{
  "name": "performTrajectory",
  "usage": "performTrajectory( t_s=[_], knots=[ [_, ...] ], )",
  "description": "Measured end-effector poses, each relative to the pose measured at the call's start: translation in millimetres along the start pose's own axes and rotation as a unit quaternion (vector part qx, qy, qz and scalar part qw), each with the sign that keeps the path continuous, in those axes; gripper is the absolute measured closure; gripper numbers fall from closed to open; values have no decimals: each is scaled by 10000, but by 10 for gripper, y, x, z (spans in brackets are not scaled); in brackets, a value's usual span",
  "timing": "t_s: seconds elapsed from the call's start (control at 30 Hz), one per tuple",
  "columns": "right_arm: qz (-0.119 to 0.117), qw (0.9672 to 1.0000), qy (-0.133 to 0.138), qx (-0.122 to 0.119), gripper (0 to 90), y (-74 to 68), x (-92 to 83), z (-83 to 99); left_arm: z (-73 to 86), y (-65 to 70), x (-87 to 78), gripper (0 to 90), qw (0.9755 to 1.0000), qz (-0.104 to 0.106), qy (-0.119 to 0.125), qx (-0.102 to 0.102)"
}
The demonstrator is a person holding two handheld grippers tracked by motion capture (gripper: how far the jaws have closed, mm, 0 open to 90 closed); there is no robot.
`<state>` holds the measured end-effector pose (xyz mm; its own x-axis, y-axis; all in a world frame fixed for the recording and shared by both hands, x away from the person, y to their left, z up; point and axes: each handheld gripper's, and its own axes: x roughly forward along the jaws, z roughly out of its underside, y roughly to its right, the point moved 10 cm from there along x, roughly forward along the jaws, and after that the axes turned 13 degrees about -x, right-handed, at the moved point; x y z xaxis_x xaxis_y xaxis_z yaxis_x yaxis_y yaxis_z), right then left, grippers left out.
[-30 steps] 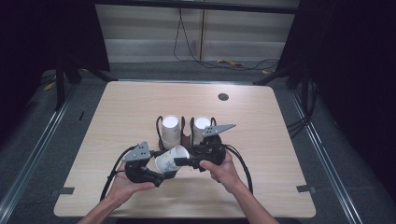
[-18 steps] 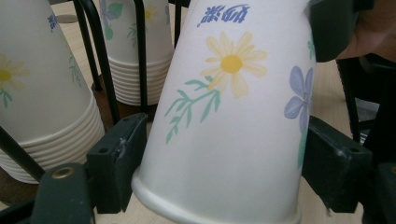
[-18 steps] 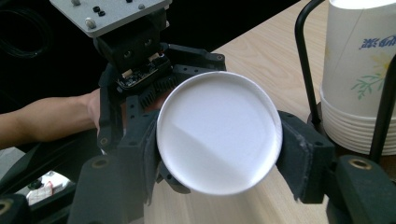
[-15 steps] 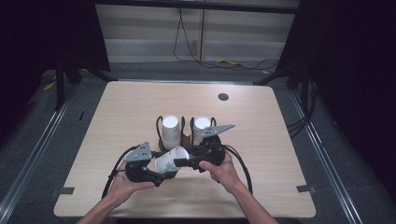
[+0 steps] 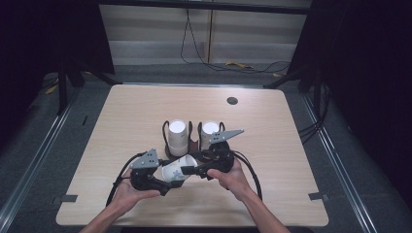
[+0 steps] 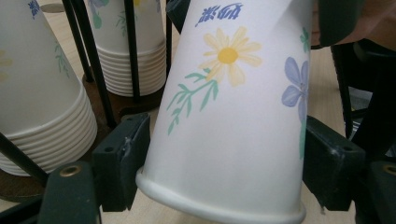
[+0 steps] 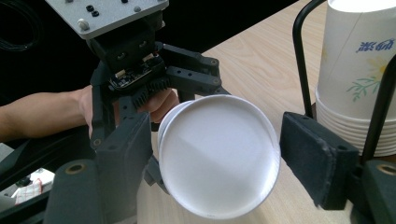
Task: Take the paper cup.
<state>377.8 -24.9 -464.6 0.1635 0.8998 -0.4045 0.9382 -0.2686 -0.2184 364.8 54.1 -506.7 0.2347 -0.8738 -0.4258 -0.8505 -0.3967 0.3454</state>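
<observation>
Cup (image 5: pixel 176 171), paper with a flower print, lies on its side in the air between both hands, just in front of the holder (image 5: pixel 190 145) near the desk's front middle. Left tool (image 5: pixel 163 180) is clamped on the cup near its rim end; in the left gripper view the pads (image 6: pixel 122 158) press both sides of the wall. Right tool (image 5: pixel 194 171) sits around the cup's closed bottom end, and its jaws have just been opening: the right gripper view shows the white bottom (image 7: pixel 218 154) between the pads with gaps either side, so no grip there. Judgement: one cup looks pulled free of a stack and handed to the left tool; placing it somewhere on the desk (image 5: pixel 272 145) is left, and nothing has been set down loose yet. Count: one cup in hand, two stacks of nested upside-down cups in the wire holder, left stack (image 5: pixel 178 137) and right stack (image 5: pixel 210 134); single cups per stack too many to count. One dark round grommet (image 5: pixel 232 101) at the far edge, well apart.
</observation>
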Motion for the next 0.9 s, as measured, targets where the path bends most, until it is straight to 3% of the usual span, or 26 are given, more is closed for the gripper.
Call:
performTrajectory(
  t_s=[0.23,0.9],
  knots=[
    [71,9999,-51,-55,182,9,-16,3,1,-16,-24,241,10000,12,-23,-64],
    [204,9996,-85,-165,156,54,-183,19,-25,-96,-112,246,9996,-121,-183,-160]
  ],
)
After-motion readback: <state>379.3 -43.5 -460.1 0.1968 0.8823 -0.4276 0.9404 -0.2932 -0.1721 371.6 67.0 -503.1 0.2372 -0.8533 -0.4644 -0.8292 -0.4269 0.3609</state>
